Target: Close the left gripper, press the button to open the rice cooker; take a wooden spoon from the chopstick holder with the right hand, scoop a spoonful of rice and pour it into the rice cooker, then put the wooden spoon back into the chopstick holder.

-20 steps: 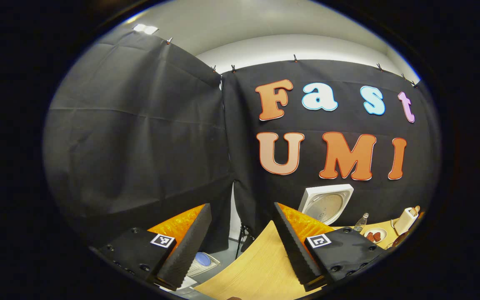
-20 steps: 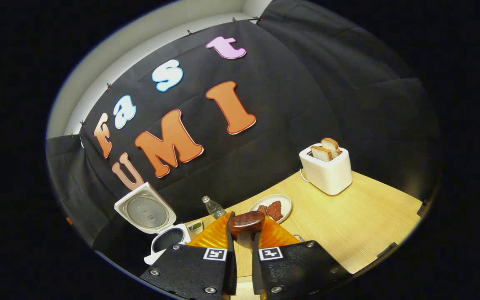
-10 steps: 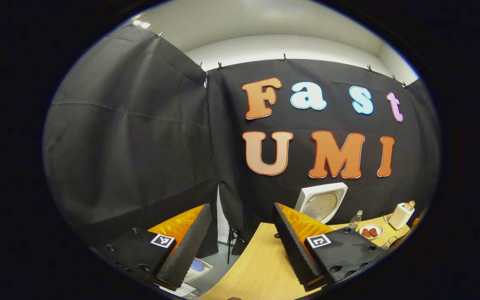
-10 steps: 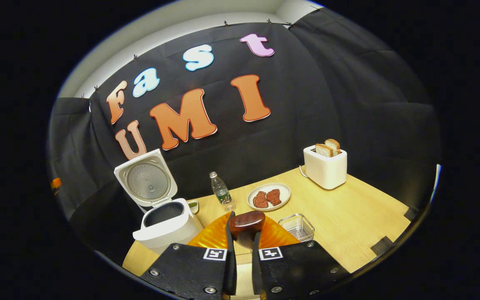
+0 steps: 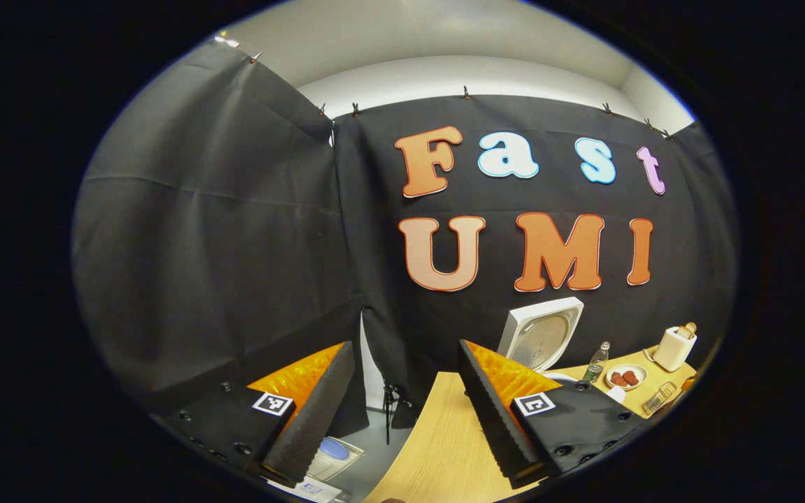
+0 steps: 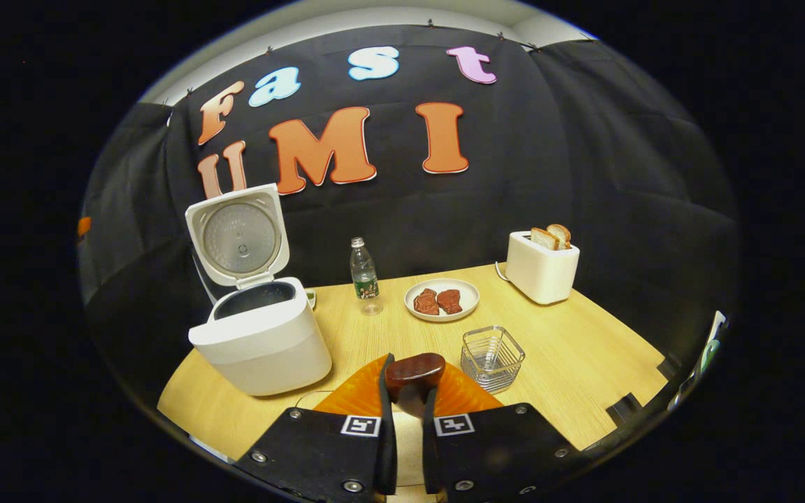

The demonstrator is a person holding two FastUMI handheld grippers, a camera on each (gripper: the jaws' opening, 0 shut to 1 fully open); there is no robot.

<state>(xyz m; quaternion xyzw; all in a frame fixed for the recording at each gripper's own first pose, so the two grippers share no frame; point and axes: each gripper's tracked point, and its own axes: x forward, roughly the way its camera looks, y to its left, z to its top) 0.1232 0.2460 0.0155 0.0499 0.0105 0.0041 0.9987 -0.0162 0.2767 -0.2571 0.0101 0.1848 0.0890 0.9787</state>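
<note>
Nearest us, our right gripper (image 6: 406, 409) has its jaws nearly closed, clamped on the wooden spoon (image 6: 414, 370), bowl forward, presumably so it can scoop. Just beyond sits the wire chopstick holder (image 6: 491, 358), then the rice cooker (image 6: 263, 339) on the table (image 6: 584, 363), lid up to receive rice. We cannot see the rice. Our left gripper (image 5: 406, 391) hangs wide and empty, well clear of the cooker.

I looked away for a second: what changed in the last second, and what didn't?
The right gripper swung level toward the table, bringing the rice cooker and wire basket into view. It stays shut on the wooden spoon. The left gripper stays open; the cooker lid stays up.
</note>
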